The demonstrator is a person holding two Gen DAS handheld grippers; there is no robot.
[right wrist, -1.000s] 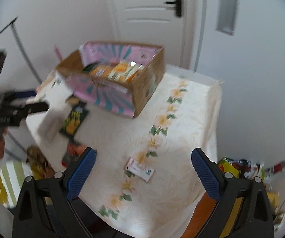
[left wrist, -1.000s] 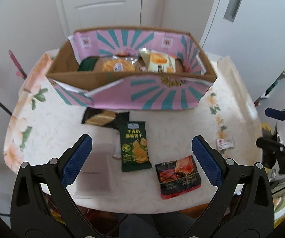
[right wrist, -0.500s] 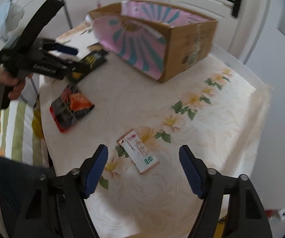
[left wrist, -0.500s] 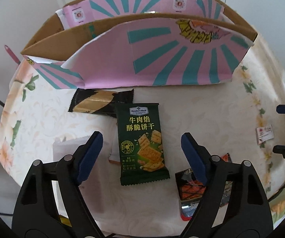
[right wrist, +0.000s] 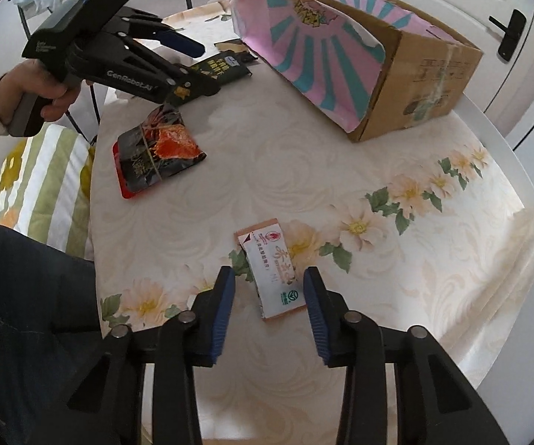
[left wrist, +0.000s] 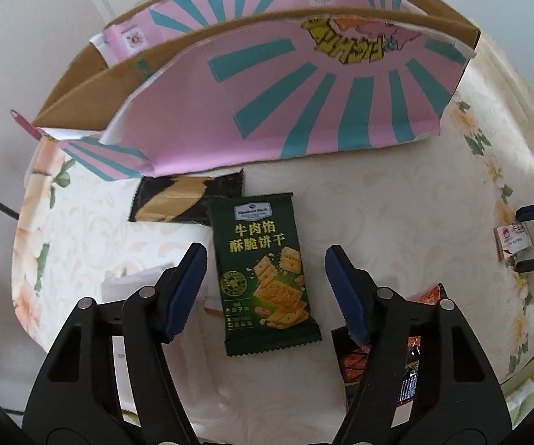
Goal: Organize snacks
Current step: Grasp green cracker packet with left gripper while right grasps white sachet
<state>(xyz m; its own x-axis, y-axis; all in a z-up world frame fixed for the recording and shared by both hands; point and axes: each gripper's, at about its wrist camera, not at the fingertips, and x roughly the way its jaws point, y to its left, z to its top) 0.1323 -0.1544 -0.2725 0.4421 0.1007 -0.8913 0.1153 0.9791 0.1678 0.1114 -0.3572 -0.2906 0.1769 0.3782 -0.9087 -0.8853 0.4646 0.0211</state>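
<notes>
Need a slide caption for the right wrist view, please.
Open right gripper straddles a small sachet on the floral table; left gripper nears the snacks.
</notes>
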